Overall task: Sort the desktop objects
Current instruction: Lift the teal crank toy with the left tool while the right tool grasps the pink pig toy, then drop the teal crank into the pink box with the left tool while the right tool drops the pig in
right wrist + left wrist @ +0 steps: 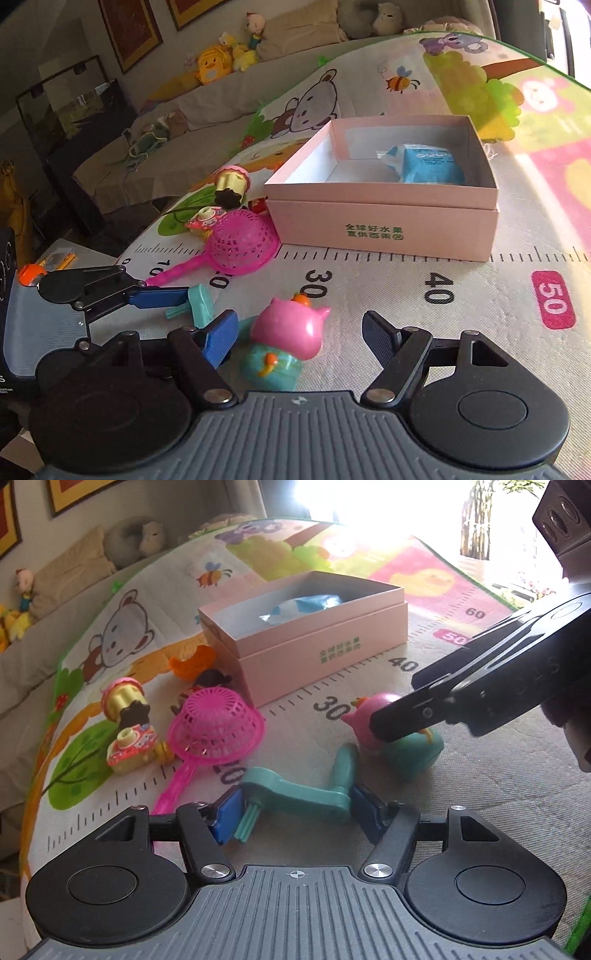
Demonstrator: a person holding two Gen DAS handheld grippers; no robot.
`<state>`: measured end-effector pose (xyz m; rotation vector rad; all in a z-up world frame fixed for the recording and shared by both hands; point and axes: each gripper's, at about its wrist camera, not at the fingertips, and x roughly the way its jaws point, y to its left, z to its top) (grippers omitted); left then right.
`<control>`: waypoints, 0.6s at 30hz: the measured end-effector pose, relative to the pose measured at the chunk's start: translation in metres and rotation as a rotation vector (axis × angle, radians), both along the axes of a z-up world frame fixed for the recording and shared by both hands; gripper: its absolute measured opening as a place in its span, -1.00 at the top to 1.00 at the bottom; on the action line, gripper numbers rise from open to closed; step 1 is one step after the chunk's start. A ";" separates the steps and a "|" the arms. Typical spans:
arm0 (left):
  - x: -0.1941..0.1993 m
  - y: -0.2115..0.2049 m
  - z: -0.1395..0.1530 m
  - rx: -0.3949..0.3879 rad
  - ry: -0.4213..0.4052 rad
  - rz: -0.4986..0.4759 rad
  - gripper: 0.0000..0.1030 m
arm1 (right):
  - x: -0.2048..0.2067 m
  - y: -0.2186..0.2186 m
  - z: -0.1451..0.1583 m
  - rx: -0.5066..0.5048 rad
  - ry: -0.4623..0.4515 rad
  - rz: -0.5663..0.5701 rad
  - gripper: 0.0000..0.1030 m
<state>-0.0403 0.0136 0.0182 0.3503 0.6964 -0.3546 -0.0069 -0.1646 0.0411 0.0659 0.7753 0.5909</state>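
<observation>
A teal crank-shaped toy [295,794] lies on the play mat between the blue pads of my left gripper [295,812], which is open around it; whether the pads touch it is unclear. It also shows in the right wrist view [199,301]. A pink-and-teal pig figure [286,343] stands between the spread fingers of my right gripper [301,339], which is open. The pig also shows in the left wrist view [399,734], with the right gripper's finger in front of it. The open pink box [384,225] holds a blue packet [428,166].
A pink toy strainer [214,731], a cupcake toy [123,698], a small camera toy [136,749], an orange piece [192,662] and a small doll [207,686] lie left of the box [317,653]. A sofa with plush toys [221,62] is behind the mat.
</observation>
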 end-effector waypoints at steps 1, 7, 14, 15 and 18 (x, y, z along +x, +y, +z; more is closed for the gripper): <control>-0.001 0.000 0.000 0.004 0.000 0.001 -0.37 | 0.000 0.007 -0.003 -0.022 0.004 0.011 -0.45; -0.001 -0.005 0.002 -0.009 -0.021 0.015 -0.81 | -0.006 0.010 -0.006 -0.108 -0.006 0.020 0.08; 0.012 -0.012 -0.003 -0.004 -0.019 0.043 -0.64 | -0.014 -0.029 -0.005 -0.148 0.006 -0.041 0.09; 0.013 -0.011 -0.002 -0.012 -0.013 0.040 -0.58 | -0.016 -0.032 -0.004 -0.154 0.007 -0.038 0.09; 0.006 -0.015 0.000 0.006 -0.026 0.033 -0.52 | -0.024 -0.038 -0.002 -0.173 0.007 -0.022 0.10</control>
